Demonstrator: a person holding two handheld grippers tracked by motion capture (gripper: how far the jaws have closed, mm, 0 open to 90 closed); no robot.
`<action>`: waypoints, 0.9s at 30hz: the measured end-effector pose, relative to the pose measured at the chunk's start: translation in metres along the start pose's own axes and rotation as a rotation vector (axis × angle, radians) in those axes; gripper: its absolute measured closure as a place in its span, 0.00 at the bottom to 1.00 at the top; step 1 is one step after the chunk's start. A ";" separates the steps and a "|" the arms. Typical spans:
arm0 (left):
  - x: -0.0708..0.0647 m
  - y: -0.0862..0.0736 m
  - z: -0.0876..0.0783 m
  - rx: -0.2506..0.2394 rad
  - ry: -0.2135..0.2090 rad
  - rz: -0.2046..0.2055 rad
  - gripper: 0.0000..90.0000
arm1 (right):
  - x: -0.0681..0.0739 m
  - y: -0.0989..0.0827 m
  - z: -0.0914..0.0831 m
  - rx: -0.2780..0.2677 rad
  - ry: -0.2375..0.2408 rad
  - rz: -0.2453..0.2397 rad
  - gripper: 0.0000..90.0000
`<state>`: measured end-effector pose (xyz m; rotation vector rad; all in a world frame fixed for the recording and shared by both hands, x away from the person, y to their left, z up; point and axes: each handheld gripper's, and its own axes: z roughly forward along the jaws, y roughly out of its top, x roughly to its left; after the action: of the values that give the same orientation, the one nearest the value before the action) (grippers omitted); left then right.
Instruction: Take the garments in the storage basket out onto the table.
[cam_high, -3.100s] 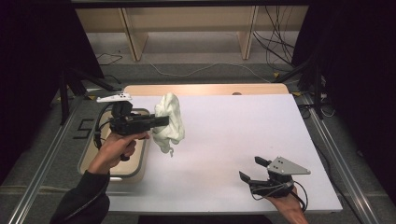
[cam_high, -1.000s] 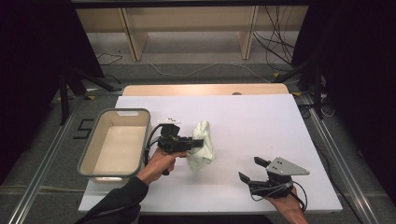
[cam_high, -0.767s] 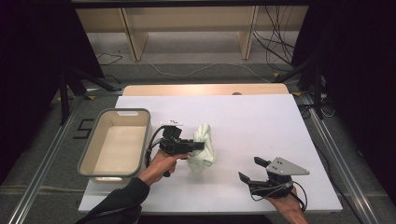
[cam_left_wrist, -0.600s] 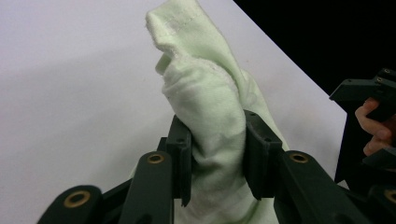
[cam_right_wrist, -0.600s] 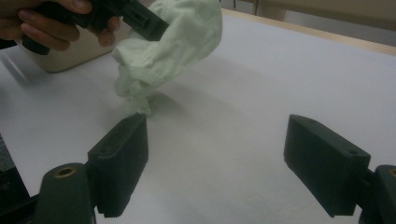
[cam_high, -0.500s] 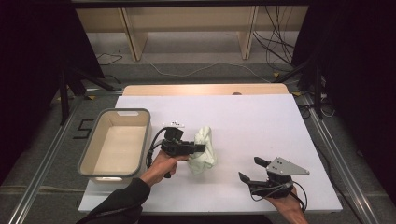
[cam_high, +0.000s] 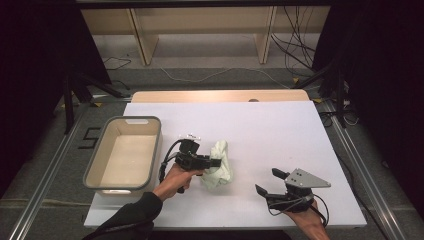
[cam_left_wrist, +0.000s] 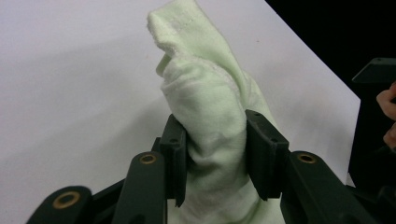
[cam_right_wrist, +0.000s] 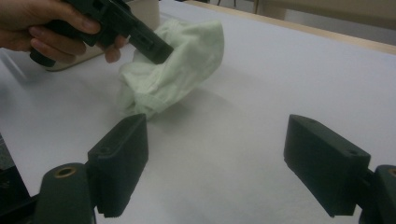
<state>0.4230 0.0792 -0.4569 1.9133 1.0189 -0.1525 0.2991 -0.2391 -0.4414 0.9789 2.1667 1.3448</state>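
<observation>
Pale green terry cloth (cam_left_wrist: 205, 121), bunched into a loose roll, sits between the fingers (cam_left_wrist: 175, 158) of the left gripper (cam_high: 210, 162), its lower folds already resting on the white table (cam_high: 280, 130). Those fingers have just been opening: the cloth is between them and both pads touch its sides, so I judge the grip to be loosening rather than let go. The right gripper (cam_high: 272, 182) rests low on the table, well apart from the cloth, its fingers (cam_right_wrist: 119, 158) spread wide with nothing between them. The beige bin (cam_high: 97, 167) stands behind the left hand (cam_high: 175, 180), away from its fingers, and looks empty. Judging from how things lie, the cloth is out of the bin and set down near the table's middle. What remains, I think, is releasing it fully, then likely spreading or folding it with both grippers.
</observation>
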 end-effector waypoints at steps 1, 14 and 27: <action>0.000 0.000 0.000 0.002 0.003 0.002 0.69 | 0.000 0.000 0.000 0.002 -0.003 -0.005 0.25; 0.003 -0.002 0.004 0.025 0.099 0.018 0.51 | 0.000 0.000 0.000 -0.001 0.000 -0.006 0.25; 0.002 0.003 -0.005 0.016 0.168 0.024 0.32 | 0.001 0.000 -0.001 0.004 -0.005 -0.007 0.25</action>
<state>0.4246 0.0830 -0.4533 1.9779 1.1080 0.0136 0.2983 -0.2390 -0.4409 0.9743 2.1677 1.3344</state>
